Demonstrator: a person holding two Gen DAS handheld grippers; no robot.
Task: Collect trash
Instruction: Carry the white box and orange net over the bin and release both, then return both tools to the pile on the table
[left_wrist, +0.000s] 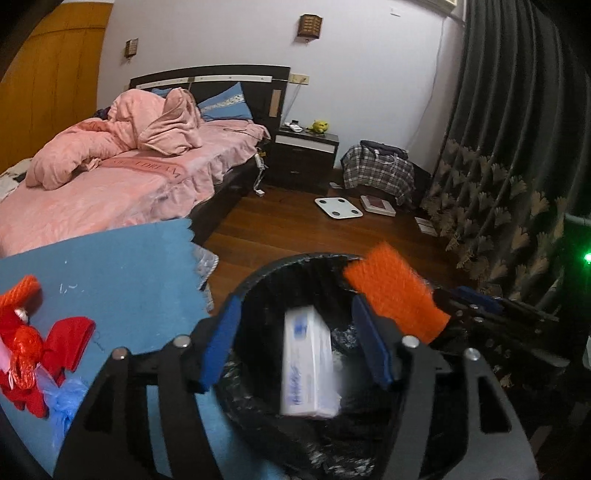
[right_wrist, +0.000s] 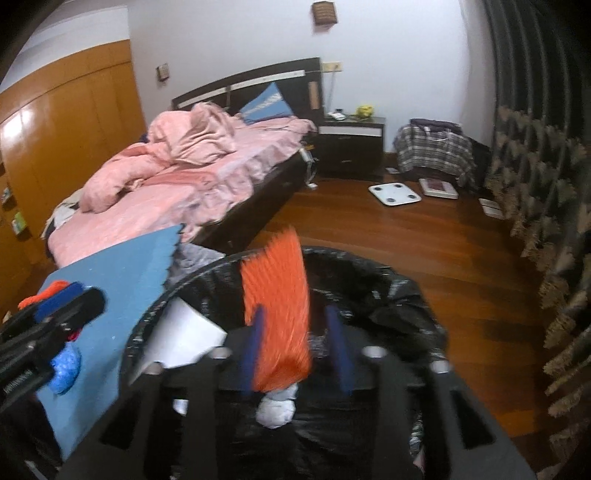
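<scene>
1. Both point down over the black-lined trash bin (left_wrist: 258, 280). Left hand-held gripper (left_wrist: 295, 343) is wide open, gripping nothing.
2. Only the left view shows the white box (left_wrist: 308, 365) inside the bin.
3. Right hand-held gripper (right_wrist: 295, 347) is part open; orange netting (right_wrist: 277, 314) sits loose between its fingers above the bin.

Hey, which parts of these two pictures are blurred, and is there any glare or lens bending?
Left wrist view: the white box in the bin is motion-smeared, a green light flares at the right edge, the curtain bows. Right wrist view: the orange net piece is streaked, the wardrobe shows glare, walls curve.
</scene>
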